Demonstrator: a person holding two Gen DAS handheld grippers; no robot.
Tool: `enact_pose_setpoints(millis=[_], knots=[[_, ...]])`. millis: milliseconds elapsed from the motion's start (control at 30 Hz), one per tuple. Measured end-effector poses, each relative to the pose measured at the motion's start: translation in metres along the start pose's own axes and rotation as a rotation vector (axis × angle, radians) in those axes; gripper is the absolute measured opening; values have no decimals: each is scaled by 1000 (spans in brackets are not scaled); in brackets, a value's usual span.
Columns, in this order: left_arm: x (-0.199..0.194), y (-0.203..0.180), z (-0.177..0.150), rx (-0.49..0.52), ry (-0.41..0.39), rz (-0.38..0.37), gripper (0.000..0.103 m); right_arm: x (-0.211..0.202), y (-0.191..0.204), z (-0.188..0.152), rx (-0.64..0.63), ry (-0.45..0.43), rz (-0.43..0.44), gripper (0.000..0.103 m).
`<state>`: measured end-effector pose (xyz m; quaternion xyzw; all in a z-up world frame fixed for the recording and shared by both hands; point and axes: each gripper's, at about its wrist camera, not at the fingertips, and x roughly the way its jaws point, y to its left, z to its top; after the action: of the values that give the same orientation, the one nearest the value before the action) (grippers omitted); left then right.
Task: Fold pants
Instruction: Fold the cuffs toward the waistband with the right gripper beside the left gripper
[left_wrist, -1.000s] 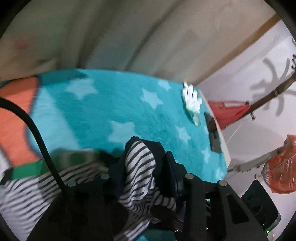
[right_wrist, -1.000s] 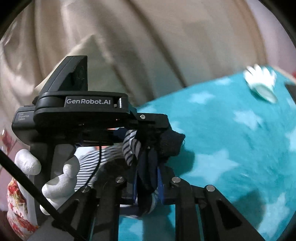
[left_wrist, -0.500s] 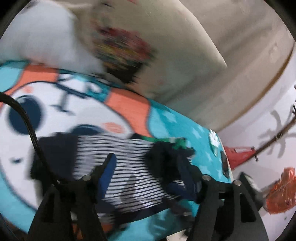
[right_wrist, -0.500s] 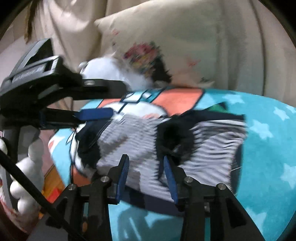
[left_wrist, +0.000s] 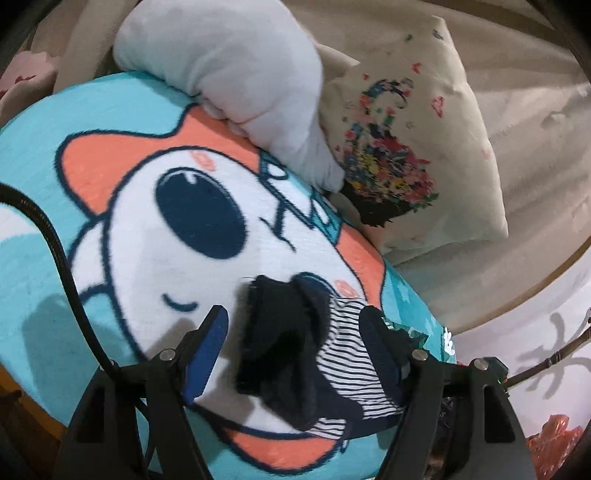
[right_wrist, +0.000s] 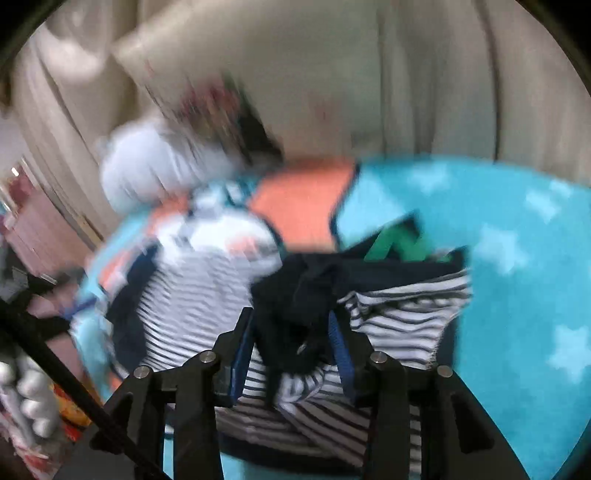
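The pants (left_wrist: 343, 362) are navy and white striped with dark navy cuffs, lying bunched on a teal cartoon blanket (left_wrist: 122, 236). In the left wrist view my left gripper (left_wrist: 295, 332) is open, its jaws either side of a dark cuff (left_wrist: 280, 325) without closing on it. In the blurred right wrist view the pants (right_wrist: 207, 291) spread across the blanket (right_wrist: 524, 280). My right gripper (right_wrist: 291, 332) is open, its jaws wide around a dark navy fold (right_wrist: 295, 306) of the pants.
A white plush (left_wrist: 236, 77) and a cream floral pillow (left_wrist: 402, 147) lie at the blanket's far edge against beige curtains. A coat stand's shadow (left_wrist: 557, 343) falls on the wall at right. A gloved hand (right_wrist: 29, 402) shows at lower left.
Both grippers, shut on the pants a second ago, have opened and let go. Both views swung toward the pillow end; the pants now lie on the blanket.
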<state>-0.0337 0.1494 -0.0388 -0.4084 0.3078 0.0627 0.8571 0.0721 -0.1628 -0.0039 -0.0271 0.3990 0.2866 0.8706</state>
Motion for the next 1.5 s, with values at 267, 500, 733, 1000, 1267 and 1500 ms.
enact_pose_setpoints(millis=[267,500,733,1000,1267,1500], knots=[[17,25,1,-79,65,-59,76,-36,76,-1,-157,-93,160,62],[45,17,13,-64,142,-123,82,7,164,-40,-444,-9,187,62],[68,5,12,2,240,-175,76,38,193,-59,-536,-10,111,62],[56,-3,13,27,234,-133,41,29,183,-51,-455,-56,119,17],[44,-71,2,144,200,-138,40,-20,148,-33,-297,-173,208,14],[82,-161,-21,293,268,-162,40,-59,69,-23,-107,-276,190,12]])
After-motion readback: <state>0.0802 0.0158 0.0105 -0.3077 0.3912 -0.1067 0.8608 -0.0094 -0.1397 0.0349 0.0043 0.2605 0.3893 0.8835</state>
